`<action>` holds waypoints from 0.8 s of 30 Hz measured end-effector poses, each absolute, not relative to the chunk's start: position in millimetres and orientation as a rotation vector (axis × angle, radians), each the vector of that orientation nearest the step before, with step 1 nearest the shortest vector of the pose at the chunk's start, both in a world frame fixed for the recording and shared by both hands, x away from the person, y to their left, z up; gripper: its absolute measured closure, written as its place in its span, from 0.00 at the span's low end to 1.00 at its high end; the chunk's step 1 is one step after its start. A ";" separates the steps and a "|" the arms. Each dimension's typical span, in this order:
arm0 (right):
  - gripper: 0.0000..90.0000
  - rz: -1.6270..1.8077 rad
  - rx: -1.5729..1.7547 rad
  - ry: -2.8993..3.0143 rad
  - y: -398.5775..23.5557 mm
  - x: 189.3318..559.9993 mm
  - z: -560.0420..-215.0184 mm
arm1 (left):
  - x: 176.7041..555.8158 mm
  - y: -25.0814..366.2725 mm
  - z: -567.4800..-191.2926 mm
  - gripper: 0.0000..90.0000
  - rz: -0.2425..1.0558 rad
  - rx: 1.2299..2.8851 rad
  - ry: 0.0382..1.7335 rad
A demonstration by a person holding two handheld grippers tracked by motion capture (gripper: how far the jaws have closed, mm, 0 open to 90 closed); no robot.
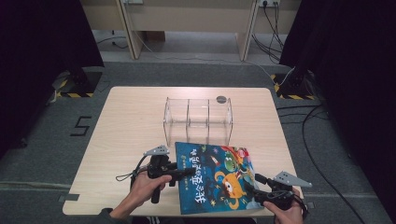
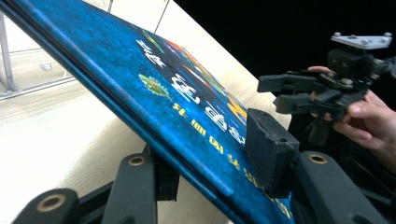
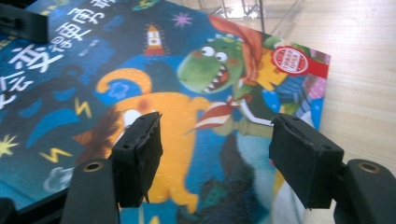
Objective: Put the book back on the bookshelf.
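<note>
A blue picture book (image 1: 219, 172) with cartoon dinosaurs lies at the table's near right. My left gripper (image 1: 186, 171) is shut on its left spine edge, one pad on the cover and one beneath. The left gripper view has that edge (image 2: 140, 70) tilted up off the table between my jaws (image 2: 215, 163). My right gripper (image 1: 254, 185) stands open at the book's near right corner. In the right gripper view its pads (image 3: 219, 149) hover apart over the cover (image 3: 187, 70) with nothing pressed between them. The left gripper view also catches the right gripper (image 2: 275, 92) with its hand.
A clear acrylic box (image 1: 198, 119) with three compartments stands just behind the book. A small dark disc (image 1: 221, 99) lies behind the box. The wooden table (image 1: 126, 130) has bare room on its left half. Black curtains and floor cables flank the table.
</note>
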State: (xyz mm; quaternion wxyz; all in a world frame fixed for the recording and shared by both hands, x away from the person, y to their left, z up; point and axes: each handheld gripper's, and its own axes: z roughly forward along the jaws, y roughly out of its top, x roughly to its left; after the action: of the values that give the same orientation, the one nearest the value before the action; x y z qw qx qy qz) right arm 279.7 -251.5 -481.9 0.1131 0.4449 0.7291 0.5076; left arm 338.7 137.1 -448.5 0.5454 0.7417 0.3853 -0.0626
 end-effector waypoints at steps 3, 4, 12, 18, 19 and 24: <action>0.35 1.483 1.265 2.142 -243.9 269.4 -478.6 | 338.3 135.8 -446.5 0.62 -0.135 1.763 0.920; 0.35 1.481 1.244 2.143 -241.3 265.8 -477.6 | 338.4 135.4 -446.0 0.62 -0.133 1.763 0.919; 0.29 1.456 1.134 2.142 -227.7 234.6 -472.8 | 338.5 133.8 -443.1 0.62 -0.131 1.769 0.930; 0.28 1.429 1.088 2.158 -221.1 217.2 -474.2 | 338.7 132.8 -441.8 0.62 -0.128 1.771 0.938; 0.28 1.436 1.087 2.166 -219.8 215.4 -474.4 | 338.8 132.6 -441.5 0.62 -0.127 1.770 0.938; 0.28 1.413 1.054 2.190 -213.7 209.7 -476.1 | 340.8 131.5 -441.2 0.62 -0.126 1.768 0.951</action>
State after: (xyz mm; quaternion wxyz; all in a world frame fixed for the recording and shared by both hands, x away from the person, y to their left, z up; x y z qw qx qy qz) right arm 209.7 -213.7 -476.1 0.1647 0.3698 0.7684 0.4957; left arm 340.8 131.5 -441.2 0.5353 0.7424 0.3994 -0.0528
